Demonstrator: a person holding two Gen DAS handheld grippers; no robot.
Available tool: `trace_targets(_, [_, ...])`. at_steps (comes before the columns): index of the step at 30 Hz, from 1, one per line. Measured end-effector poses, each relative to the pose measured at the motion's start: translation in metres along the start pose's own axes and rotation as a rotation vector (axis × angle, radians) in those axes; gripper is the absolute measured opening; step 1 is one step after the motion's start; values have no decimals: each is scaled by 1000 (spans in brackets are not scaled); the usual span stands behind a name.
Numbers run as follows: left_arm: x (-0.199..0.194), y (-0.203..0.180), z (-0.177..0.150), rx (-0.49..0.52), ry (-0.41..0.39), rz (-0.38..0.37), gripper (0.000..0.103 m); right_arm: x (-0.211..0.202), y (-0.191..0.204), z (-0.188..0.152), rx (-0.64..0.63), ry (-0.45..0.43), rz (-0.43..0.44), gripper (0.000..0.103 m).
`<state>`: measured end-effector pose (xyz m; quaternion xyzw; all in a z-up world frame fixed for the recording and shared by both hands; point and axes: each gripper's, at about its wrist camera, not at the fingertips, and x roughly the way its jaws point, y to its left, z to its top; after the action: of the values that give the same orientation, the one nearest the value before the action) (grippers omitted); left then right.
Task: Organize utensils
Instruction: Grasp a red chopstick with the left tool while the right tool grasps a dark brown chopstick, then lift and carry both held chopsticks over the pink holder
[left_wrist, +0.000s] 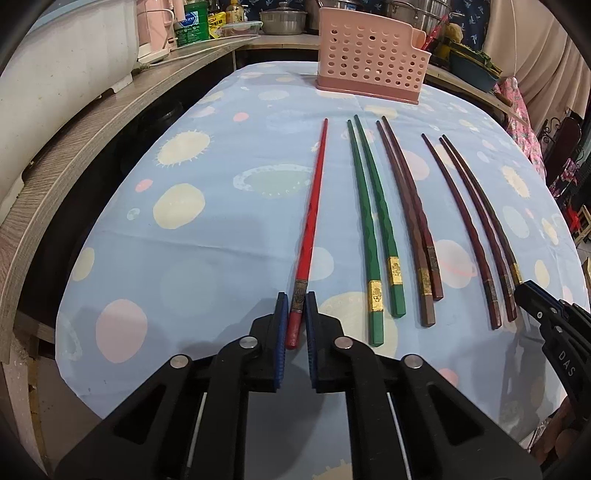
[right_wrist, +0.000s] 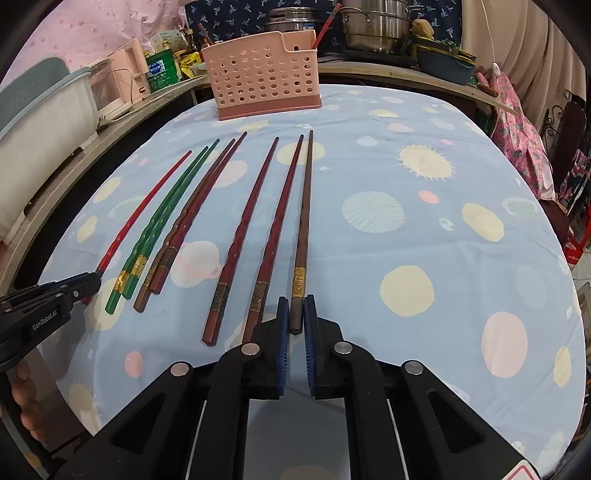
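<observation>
Grippers are reaching forward low over a table draped in a light blue tablecloth (left_wrist: 207, 243) printed with planets and suns. The left gripper (left_wrist: 296, 314) is lying nearly level with the cloth, its blue-padded jaws closing around the thick end of a single red chopstick (left_wrist: 314, 206), which is resting at the left end of the row. The right gripper (right_wrist: 295, 317) is sitting in the same low pose at the row's right end, its jaws pinching the butt of a dark brown chopstick (right_wrist: 303, 221).

Eight chopsticks are lying side by side, tips pointing away: one red, two green chopsticks (left_wrist: 369, 221), two reddish-brown chopsticks (left_wrist: 410, 210), two dark red chopsticks (right_wrist: 258, 229) and the dark brown one. A pink perforated utensil holder (right_wrist: 260, 79) is standing upright at the table's far edge, well apart from the row, with one red stick poking out of it.
</observation>
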<state>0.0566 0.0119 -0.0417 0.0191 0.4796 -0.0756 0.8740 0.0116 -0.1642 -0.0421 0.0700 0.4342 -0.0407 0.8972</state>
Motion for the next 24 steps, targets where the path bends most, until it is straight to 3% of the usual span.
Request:
trace_targets(6, [-2, -3, 1, 11, 25, -12, 7, -7, -4, 4, 12, -14, 6, 8])
trace_targets(13, [-22, -6, 9, 6, 2, -33, 7, -33, -9, 21, 26, -78, 18, 8])
trace_targets(24, [-76, 0, 51, -44, -109, -90, 7, -83, -23, 75, 56, -229, 31, 7])
